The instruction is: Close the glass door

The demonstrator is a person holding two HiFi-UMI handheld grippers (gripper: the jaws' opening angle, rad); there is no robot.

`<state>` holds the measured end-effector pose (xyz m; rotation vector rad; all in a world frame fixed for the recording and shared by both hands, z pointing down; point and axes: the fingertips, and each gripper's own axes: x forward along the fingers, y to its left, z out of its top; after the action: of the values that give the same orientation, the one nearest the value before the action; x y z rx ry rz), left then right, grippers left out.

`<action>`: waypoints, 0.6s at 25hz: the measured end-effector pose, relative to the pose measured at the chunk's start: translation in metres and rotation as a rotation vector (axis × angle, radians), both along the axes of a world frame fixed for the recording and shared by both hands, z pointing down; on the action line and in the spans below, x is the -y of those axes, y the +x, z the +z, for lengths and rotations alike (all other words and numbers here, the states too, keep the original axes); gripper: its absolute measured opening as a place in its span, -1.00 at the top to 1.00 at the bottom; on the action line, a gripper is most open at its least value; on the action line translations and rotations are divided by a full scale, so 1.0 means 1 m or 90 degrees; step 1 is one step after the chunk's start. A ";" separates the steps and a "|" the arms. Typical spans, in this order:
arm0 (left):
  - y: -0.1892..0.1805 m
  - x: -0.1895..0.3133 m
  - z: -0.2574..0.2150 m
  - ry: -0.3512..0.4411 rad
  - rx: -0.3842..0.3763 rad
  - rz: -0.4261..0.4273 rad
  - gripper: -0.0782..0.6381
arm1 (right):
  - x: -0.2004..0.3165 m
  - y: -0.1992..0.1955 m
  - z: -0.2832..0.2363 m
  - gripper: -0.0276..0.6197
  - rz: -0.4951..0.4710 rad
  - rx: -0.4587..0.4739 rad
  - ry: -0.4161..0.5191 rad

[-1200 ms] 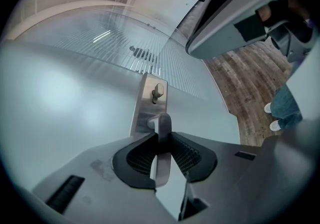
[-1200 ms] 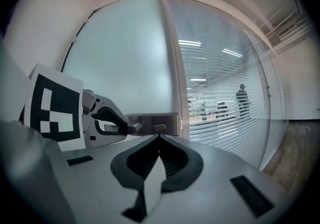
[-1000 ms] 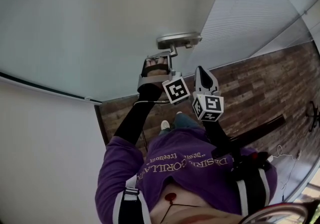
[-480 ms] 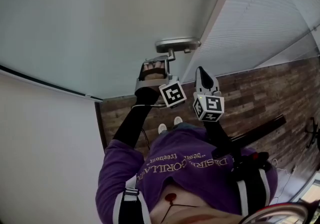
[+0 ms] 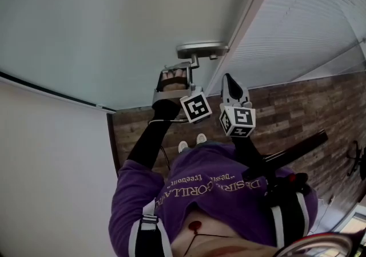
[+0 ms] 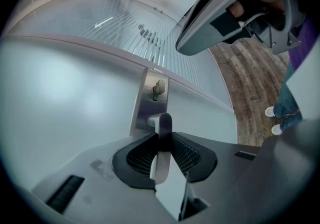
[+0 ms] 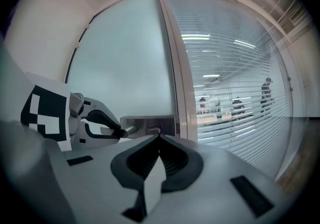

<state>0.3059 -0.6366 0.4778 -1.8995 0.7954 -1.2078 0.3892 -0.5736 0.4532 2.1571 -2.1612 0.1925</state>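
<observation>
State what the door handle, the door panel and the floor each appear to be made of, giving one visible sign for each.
Door handle: probably brushed metal; it is silver-grey with a dull satin sheen.
Door panel: seemingly frosted glass; it is pale and even, and nothing shows through it.
Floor: wood or wood-look planks; brown staggered boards with grain, but which of the two cannot be told.

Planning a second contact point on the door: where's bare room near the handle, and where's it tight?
Free: the frosted door pane left of the lock plate, wide and bare. Also the blinds panel beyond the door frame. Tight: the handle, clamped in the left tool, with the shut right tool close beside it.
</observation>
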 end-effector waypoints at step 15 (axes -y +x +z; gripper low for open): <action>-0.004 0.005 -0.003 0.004 -0.008 -0.009 0.52 | 0.011 -0.015 0.002 0.95 -0.028 -0.003 -0.007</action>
<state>0.3020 -0.6418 0.4753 -1.9006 0.8195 -1.2012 0.3738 -0.5845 0.4556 2.0995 -2.1985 0.1962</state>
